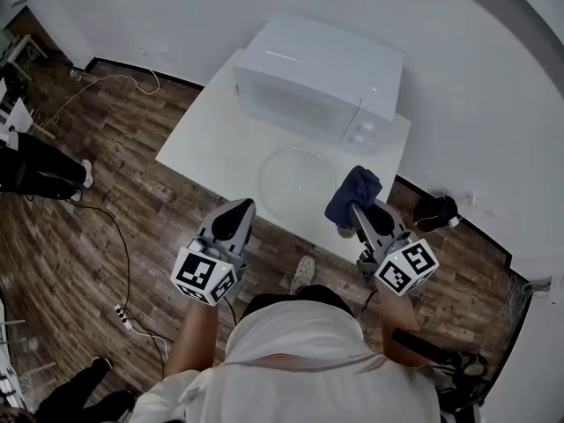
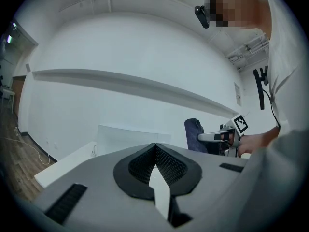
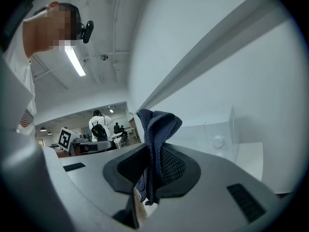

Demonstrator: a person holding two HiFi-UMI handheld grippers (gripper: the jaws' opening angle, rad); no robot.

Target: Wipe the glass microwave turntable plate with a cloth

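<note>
While the glass turntable plate (image 1: 297, 183) lies flat on the white table (image 1: 211, 139) before the microwave (image 1: 322, 82), we hold the blue cloth (image 3: 157, 139) pinched in our right gripper (image 1: 355, 208) beside its rim. Our left gripper (image 2: 155, 153), jaws together and empty, hovers at the table's near edge.

We find our left gripper (image 1: 238, 208) shut, apparently empty, near-left of the plate (image 1: 295, 181). The right gripper (image 1: 357, 211), near-right of it, clamps the cloth (image 1: 351, 192).

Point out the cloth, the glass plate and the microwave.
cloth (image 1: 352, 192), head view, middle of its folds
glass plate (image 1: 295, 183), head view, bare centre
microwave (image 1: 326, 60), head view, top panel
</note>
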